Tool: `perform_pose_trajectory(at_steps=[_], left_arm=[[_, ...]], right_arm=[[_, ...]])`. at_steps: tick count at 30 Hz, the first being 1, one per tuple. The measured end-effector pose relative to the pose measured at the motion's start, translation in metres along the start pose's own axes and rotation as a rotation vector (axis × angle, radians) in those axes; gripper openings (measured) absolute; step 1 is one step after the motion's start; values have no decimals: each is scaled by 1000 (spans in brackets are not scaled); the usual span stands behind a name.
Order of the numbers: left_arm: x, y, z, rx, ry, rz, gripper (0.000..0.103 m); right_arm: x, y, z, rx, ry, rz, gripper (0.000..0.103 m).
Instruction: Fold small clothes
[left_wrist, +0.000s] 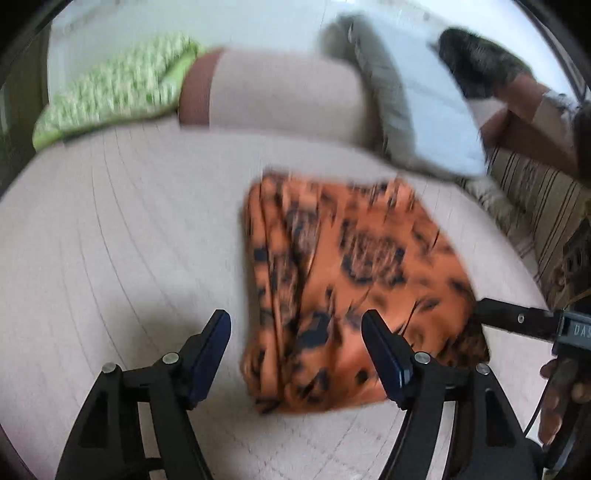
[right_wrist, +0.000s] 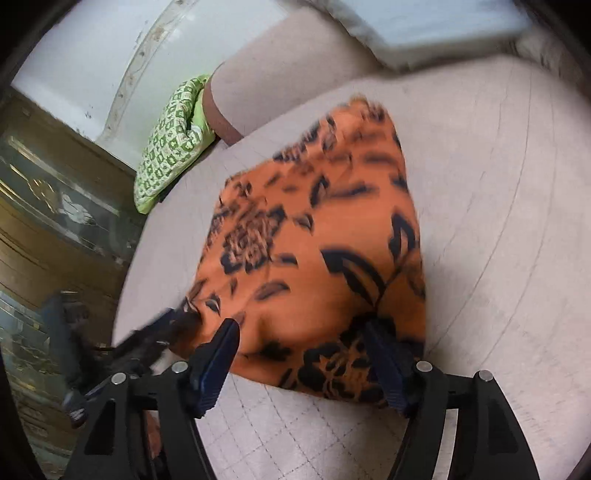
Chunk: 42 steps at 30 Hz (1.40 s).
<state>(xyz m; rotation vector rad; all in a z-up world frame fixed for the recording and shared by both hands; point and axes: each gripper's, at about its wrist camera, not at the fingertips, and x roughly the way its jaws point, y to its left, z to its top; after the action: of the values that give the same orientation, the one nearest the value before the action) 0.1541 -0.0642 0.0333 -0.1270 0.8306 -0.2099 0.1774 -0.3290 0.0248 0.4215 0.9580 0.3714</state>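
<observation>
Both grippers point steeply downward, side by side. The left gripper (left_wrist: 295, 332) has its jaws spread wide, its blue pads (left_wrist: 210, 354) pressing on nothing. The right gripper (right_wrist: 301, 341) stands just as wide, its pads (right_wrist: 218, 362) clamping nothing either. From the left wrist view, the person's right hand (left_wrist: 557, 402) shows wrapped around the right gripper's handle.

Bed (left_wrist: 110, 229): pale quilted cover, fills the frame's middle.
Orange cloth (left_wrist: 351, 266): folded, black floral print, lies flat at centre right.
Green pillow (left_wrist: 110, 88): upper left.
White pillow (left_wrist: 424, 103): upper right.
</observation>
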Motion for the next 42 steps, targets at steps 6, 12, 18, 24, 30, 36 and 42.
perform_pose_trajectory(at_steps=[6,12,18,24,30,36,42], left_arm=[[56,-2,-21,95,195,84,82],[27,11,-6,20,55,71,86],[52,19,-22,-35,172,53,90],[-13,14,-22,-30,31,100,90],[-62,-16,-36,26,-26,138,90],[-109,-35,-57,42,-62,125,90],[-144,-32,-60,-28,-95,128,90]], right_arm=[[40,-20,29,115,30,71,81],[18,-21,22,115,-54,63,80],[28,-27,-3,96,-42,27,85],[-51,28,-25,-58,-158,-51,85],[-82,69,-82,-176,-150,-294,86],[-89,71,-141,-146,-31,-407,91],[-125,99,-153,-183,-111,-471,91]])
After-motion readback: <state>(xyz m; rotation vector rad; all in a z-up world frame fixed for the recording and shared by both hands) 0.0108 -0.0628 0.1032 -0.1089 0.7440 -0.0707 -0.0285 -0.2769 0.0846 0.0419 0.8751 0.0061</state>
